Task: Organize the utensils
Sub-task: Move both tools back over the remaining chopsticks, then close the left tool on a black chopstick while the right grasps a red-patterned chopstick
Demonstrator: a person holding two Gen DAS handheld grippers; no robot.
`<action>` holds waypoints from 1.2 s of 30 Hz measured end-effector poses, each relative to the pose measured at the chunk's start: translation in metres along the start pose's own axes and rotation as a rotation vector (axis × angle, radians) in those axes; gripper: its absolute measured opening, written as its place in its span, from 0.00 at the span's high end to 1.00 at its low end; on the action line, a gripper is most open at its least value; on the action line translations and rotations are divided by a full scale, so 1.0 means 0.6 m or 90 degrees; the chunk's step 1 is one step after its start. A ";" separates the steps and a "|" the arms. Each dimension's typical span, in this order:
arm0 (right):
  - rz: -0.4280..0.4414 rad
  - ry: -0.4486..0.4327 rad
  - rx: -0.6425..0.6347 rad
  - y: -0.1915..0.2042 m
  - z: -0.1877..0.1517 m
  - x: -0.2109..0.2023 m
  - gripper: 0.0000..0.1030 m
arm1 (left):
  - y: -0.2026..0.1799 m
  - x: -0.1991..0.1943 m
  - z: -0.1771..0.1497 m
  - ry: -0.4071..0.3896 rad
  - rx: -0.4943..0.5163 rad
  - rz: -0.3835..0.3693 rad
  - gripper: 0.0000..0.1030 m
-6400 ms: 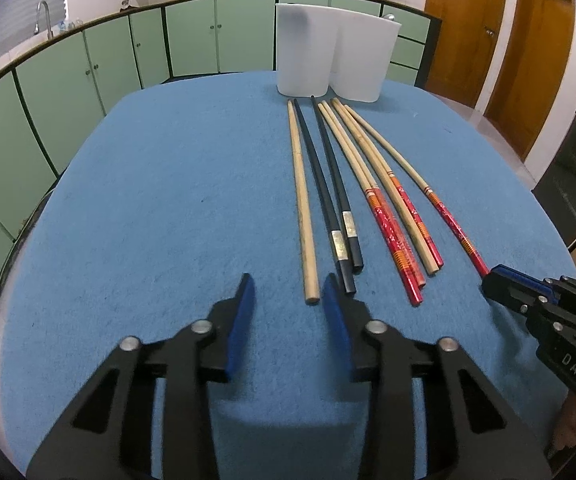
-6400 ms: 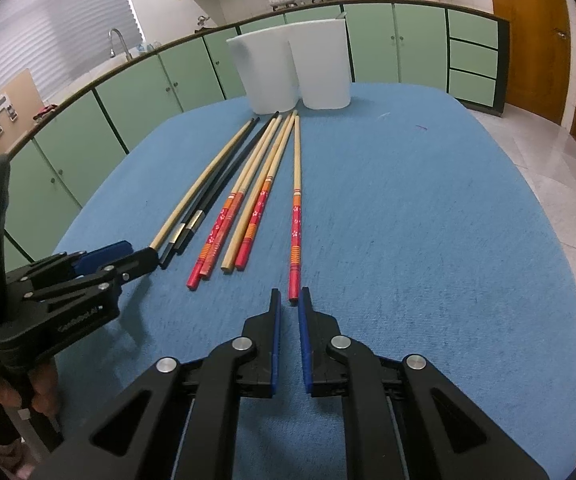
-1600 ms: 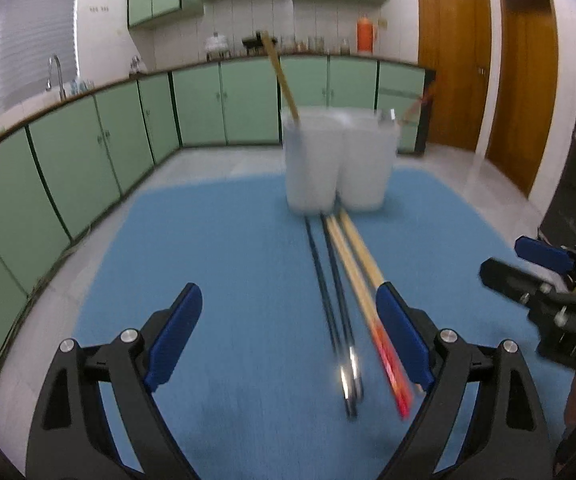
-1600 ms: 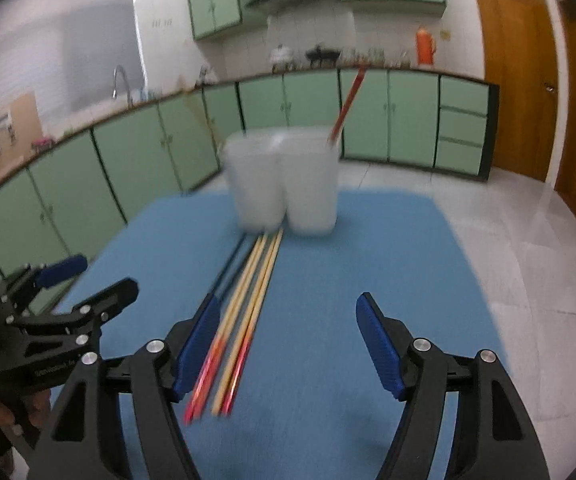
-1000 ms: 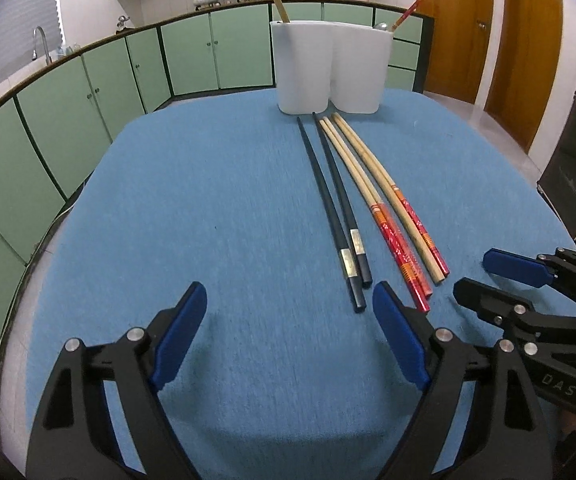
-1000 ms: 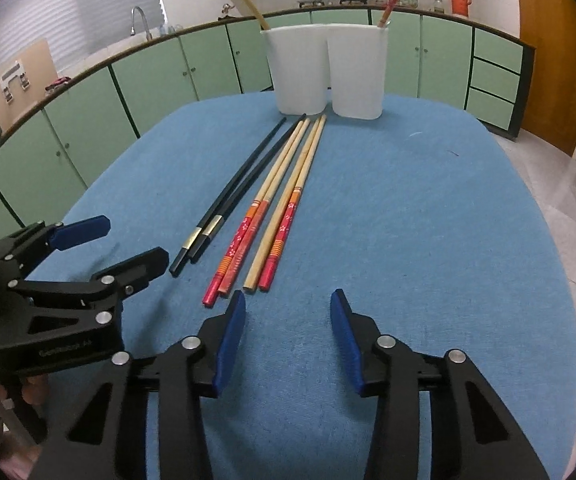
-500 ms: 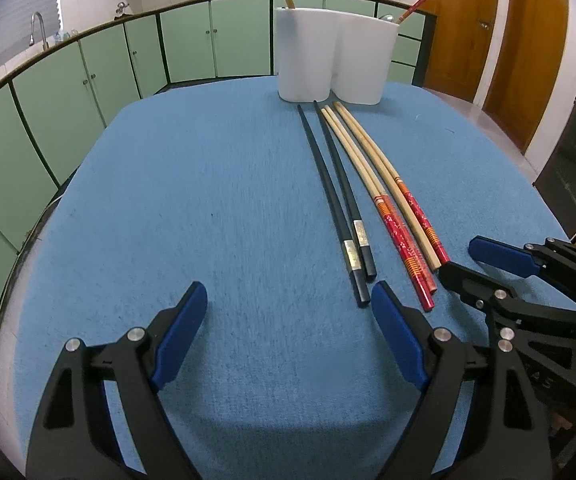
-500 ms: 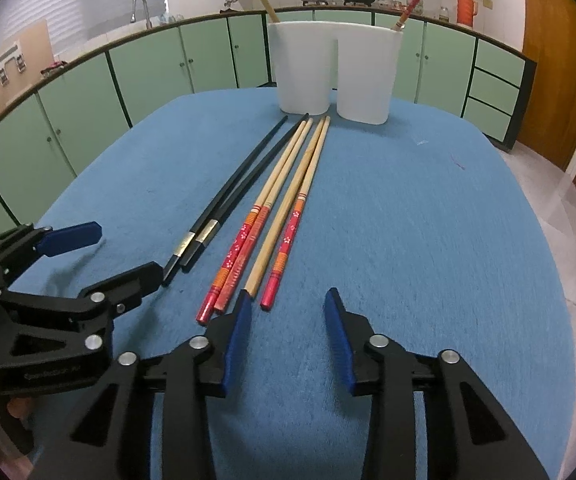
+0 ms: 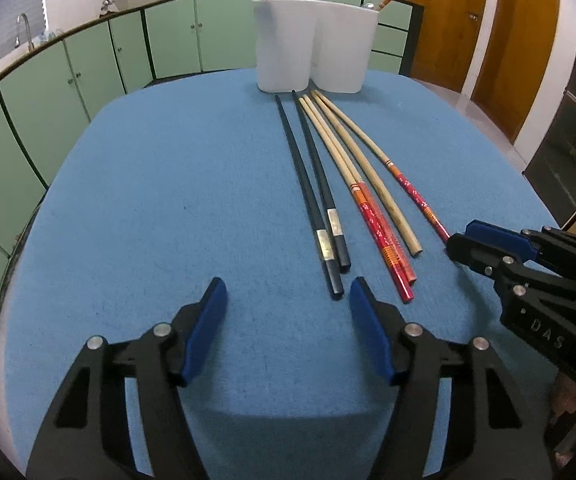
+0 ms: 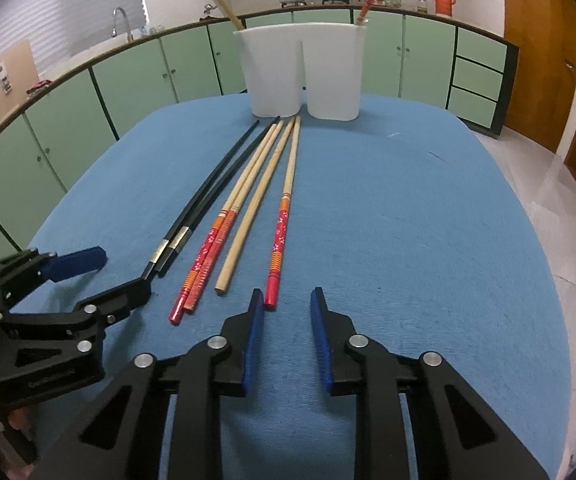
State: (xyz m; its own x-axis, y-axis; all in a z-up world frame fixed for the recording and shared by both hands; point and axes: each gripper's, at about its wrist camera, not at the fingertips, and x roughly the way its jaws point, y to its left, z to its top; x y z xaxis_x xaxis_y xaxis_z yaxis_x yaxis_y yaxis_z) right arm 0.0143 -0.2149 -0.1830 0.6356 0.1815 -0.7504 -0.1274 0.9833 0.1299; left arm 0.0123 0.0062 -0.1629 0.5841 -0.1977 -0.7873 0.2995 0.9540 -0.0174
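Several chopsticks lie side by side on the blue table: two black chopsticks, two red-handled ones, a plain wooden one and a lone red-handled chopstick. My left gripper is closing with nothing pressed; the black pair's near ends lie just inside its right finger. My right gripper is closing too, the lone red-handled chopstick's end beside its left finger, untouched. The white two-cup holder at the far edge has one wooden stick in its left cup and one red stick in its right cup.
Green cabinets ring the table on the left and behind, with a sink tap on the counter. Wooden doors stand at the right. Bare blue tabletop stretches left of the black chopsticks and right of the lone red-handled one.
Both grippers' jaws have narrowed over the last second and have edged up to the chopsticks' near ends. Since the earliest frames one wooden and one red stick went into the holder.
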 end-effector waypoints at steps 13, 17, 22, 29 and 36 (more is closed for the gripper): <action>0.010 0.000 0.010 -0.007 0.003 0.002 0.78 | -0.007 0.008 0.008 -0.007 -0.004 -0.003 0.86; 0.016 -0.002 0.014 -0.010 0.001 0.001 0.78 | 0.010 0.005 0.008 -0.006 -0.020 -0.007 0.90; 0.017 -0.004 0.012 -0.008 -0.001 0.000 0.77 | 0.010 0.008 0.007 -0.009 -0.025 -0.002 0.86; 0.007 0.000 0.000 0.002 0.000 0.004 0.75 | 0.002 0.012 0.007 -0.012 -0.032 -0.001 0.82; -0.015 0.005 -0.009 0.012 0.003 0.006 0.95 | -0.008 0.011 0.009 -0.012 -0.035 0.012 0.94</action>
State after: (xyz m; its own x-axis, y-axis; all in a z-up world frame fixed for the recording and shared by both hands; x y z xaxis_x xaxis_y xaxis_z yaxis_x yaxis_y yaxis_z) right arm 0.0172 -0.2070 -0.1833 0.6330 0.1586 -0.7578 -0.1237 0.9869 0.1033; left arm 0.0190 -0.0008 -0.1648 0.6035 -0.1838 -0.7759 0.2474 0.9682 -0.0370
